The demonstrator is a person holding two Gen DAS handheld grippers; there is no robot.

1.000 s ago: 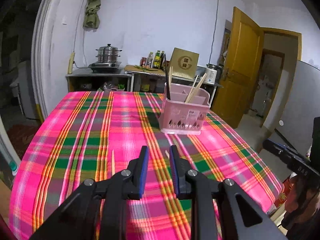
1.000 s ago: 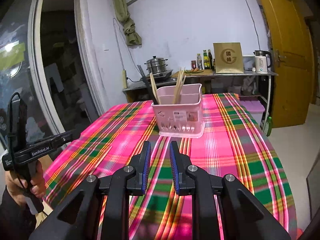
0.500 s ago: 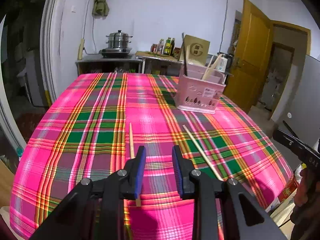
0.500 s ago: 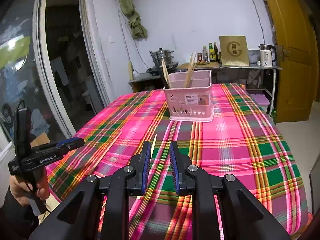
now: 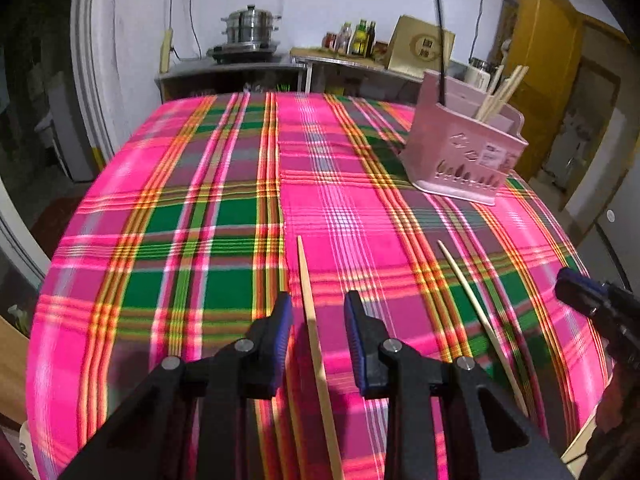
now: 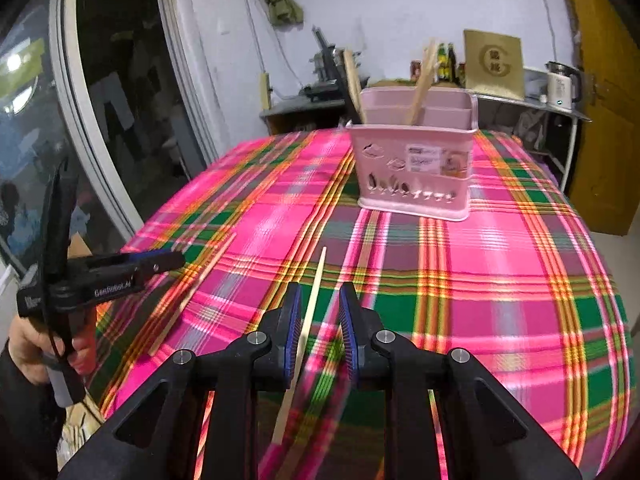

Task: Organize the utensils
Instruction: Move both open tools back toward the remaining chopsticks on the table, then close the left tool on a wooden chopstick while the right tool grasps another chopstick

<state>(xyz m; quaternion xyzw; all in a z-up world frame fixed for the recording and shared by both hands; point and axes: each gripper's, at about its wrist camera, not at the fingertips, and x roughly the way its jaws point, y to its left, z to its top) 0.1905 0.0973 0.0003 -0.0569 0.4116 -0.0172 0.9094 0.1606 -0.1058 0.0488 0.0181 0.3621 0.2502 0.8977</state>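
1. Nearest, the left gripper (image 5: 316, 316) hangs over the plaid tablecloth (image 5: 200, 216), its blue-padded jaws parted and clear of the pale chopstick (image 5: 310, 312) lying flat on the cloth in the gap between them.
2. Beside it, the right gripper (image 6: 319, 312) likewise straddles a second chopstick (image 6: 316, 284) without pinching it.
3. The person's hand (image 6: 28, 344) clasps the left tool's handle at the table edge.
4. Farther across the table stands a pink utensil caddy (image 6: 416, 168), with several chopsticks upright inside.
5. Beyond, a shelf along the wall carries a steel pot (image 5: 250, 26) and bottles (image 5: 356, 38).
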